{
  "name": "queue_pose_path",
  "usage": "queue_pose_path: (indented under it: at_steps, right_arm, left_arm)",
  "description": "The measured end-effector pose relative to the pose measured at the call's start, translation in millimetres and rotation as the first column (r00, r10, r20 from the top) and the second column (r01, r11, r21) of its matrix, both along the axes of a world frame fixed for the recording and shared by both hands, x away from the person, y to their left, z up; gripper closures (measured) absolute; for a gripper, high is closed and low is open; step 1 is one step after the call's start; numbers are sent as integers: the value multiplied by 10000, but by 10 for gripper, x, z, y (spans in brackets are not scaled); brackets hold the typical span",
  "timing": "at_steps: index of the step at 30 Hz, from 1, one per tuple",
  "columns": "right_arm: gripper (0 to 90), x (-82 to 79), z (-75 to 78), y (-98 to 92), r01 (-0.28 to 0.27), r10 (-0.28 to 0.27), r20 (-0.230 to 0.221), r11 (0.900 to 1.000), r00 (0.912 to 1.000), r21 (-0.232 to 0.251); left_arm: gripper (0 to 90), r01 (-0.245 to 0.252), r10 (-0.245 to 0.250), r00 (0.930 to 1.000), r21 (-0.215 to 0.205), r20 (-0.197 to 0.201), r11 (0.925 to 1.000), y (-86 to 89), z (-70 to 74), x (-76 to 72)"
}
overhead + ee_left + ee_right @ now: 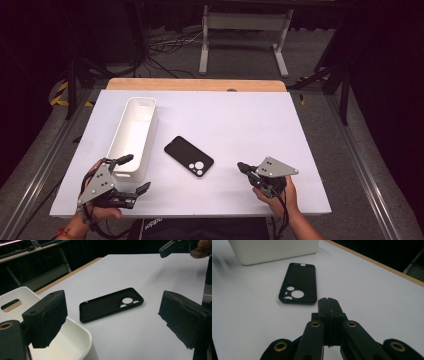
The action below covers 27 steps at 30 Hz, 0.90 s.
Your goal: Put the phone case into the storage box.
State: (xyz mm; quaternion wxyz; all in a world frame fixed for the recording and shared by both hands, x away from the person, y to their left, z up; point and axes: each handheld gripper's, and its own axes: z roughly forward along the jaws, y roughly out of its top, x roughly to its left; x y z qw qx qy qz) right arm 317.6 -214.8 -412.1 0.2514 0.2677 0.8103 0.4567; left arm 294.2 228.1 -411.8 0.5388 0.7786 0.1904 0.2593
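My left gripper (131,174) hangs with its jaws spread wide apart and nothing between them, one jaw over the near end of the white bin (134,134) and the other over bare table. If I swing it toward the middle without lifting, that inner jaw could catch the bin's rim and shove or tip the bin, which looks light and empty. Ahead and to the right of that gripper, between my two tools, the black phone case (189,156) lies flat on the white table top (260,120), camera cut-outs facing up, just beside the bin but not touching it. It sits so low that a jaw coming in level may only push it along the smooth surface. My right gripper (243,167) has its jaws pressed together, empty, pointing at the case from just short of it; driven forward like this it would slide the case toward the bin.
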Motion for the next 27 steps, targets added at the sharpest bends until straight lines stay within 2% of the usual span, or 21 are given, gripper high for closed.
queue_pose_path:
  at_steps: [4,12,16,19,22,26,27]
  right_arm:
    - [900,32,-3,101,-211,199,-310,9991,9993,-361]
    - [900,110,-17,259,-518,470,-906,9973,9948,-517]
    - [900,144,-11,410,-939,868,-1070,9936,9905,-635]
    - [900,152,-28,560,-1453,1342,-1268,9859,9828,-825]
    - [900,210,-61,702,-1915,1782,-1730,9794,9687,-637]
    - [900,257,-83,847,-2163,1986,-1839,9729,9627,-817]
    - [900,272,-99,902,-2237,2033,-1889,9702,9607,-935]
  left_arm:
    - [88,53,-53,10000,-5,-66,10000,3,-2,18]
    - [92,158,-159,9999,176,8,9997,0,-6,10]
    - [98,72,-71,10000,159,-23,9998,-5,-8,21]
    - [99,63,-62,10000,167,-74,9998,-16,-15,26]
    - [99,126,-125,9999,232,-54,9997,-26,-17,25]
    - [99,168,-167,9999,372,-36,9992,-21,-21,17]
    - [99,198,-193,9997,313,-141,9993,-23,-27,13]
